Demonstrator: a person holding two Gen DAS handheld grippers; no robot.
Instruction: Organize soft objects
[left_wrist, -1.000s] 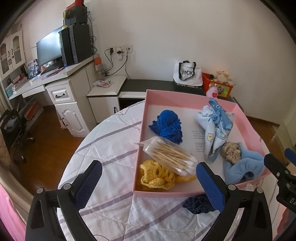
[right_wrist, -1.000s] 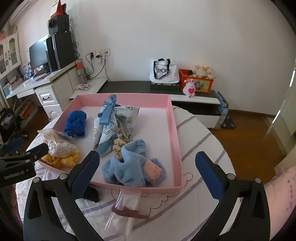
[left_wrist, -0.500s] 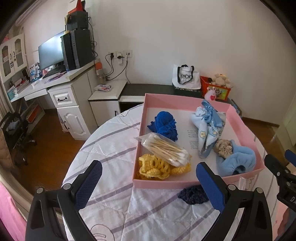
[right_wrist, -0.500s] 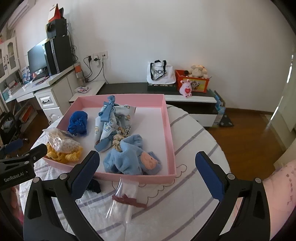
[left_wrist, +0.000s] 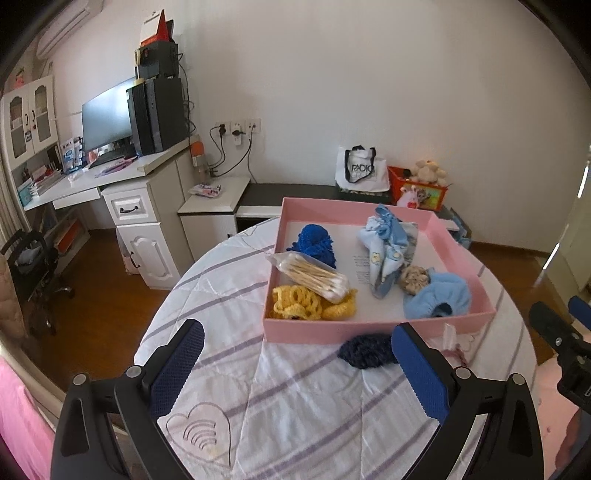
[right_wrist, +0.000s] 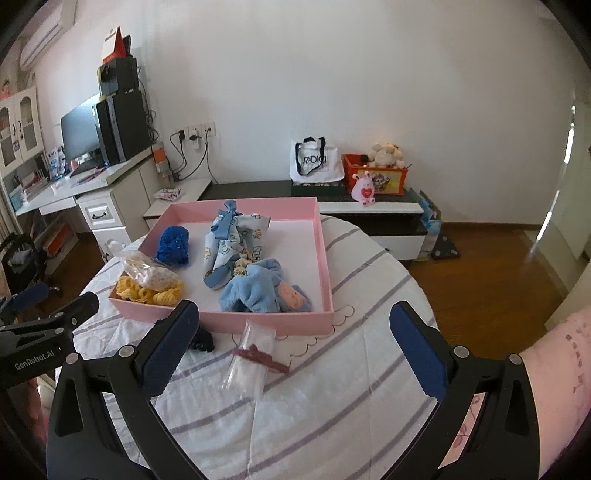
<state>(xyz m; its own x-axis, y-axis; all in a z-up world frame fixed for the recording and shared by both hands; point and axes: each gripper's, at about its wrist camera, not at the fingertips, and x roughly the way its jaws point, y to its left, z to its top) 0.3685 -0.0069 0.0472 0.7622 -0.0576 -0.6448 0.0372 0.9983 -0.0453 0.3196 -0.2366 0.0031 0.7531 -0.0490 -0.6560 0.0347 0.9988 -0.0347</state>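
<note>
A pink tray (left_wrist: 373, 330) (right_wrist: 325, 258) sits on the round table. It holds a blue knit piece (left_wrist: 314, 240), a yellow crochet piece (left_wrist: 295, 304), a bag of cotton swabs (left_wrist: 314, 277), patterned baby cloth (left_wrist: 386, 247) (right_wrist: 232, 240), a beige scrunchie (left_wrist: 413, 278) and a light blue plush item (left_wrist: 437, 299) (right_wrist: 258, 291). A dark blue scrunchie (left_wrist: 365, 350) (right_wrist: 201, 341) and a clear bag with a maroon band (right_wrist: 251, 356) lie on the cloth before the tray. My left gripper (left_wrist: 295, 373) and right gripper (right_wrist: 291, 354) are both open and empty, held back from the tray.
The table has a white quilted cloth with purple stripes (left_wrist: 295, 406). Behind stand a desk with monitor (left_wrist: 107, 122), a low cabinet with a tote bag (right_wrist: 314, 158) and a toy box (right_wrist: 376, 177). Wooden floor lies to the right (right_wrist: 498, 277).
Both grippers have pulled back and up from the tray. The tray looks smaller and more table cloth shows in front. Both stay open.
</note>
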